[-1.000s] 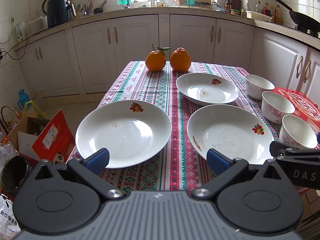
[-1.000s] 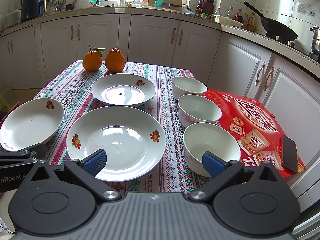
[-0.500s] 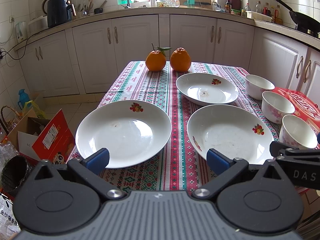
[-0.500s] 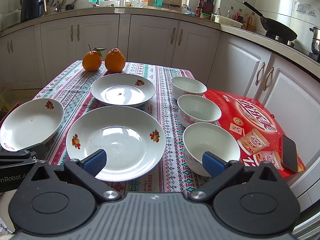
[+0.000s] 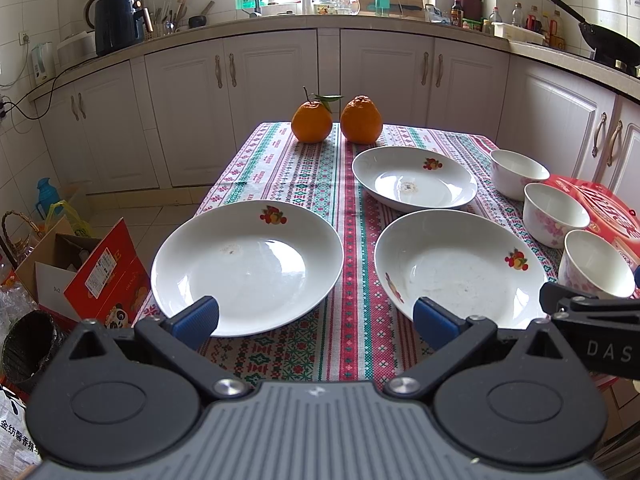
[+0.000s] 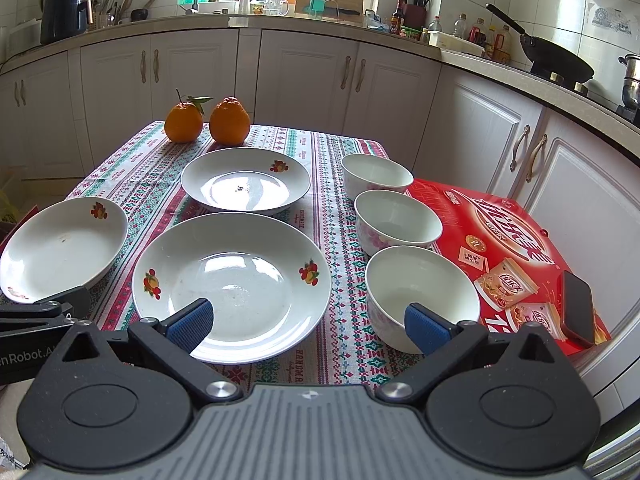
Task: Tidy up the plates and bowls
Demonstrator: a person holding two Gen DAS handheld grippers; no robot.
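Lying on red box (image 6: 516, 240), phone (image 6: 578, 307), unseen from left wrist.

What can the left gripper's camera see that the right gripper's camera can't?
Only the left wrist view shows the floor beside the table: an open cardboard box, a blue bottle and a dark bin.

Only the right wrist view shows a black phone lying on the red box, plus a steel pot on the stove.

Both show three plates, three bowls in a row, two oranges and the patterned tablecloth. Both grippers, left gripper and right gripper, are open and hold nothing.
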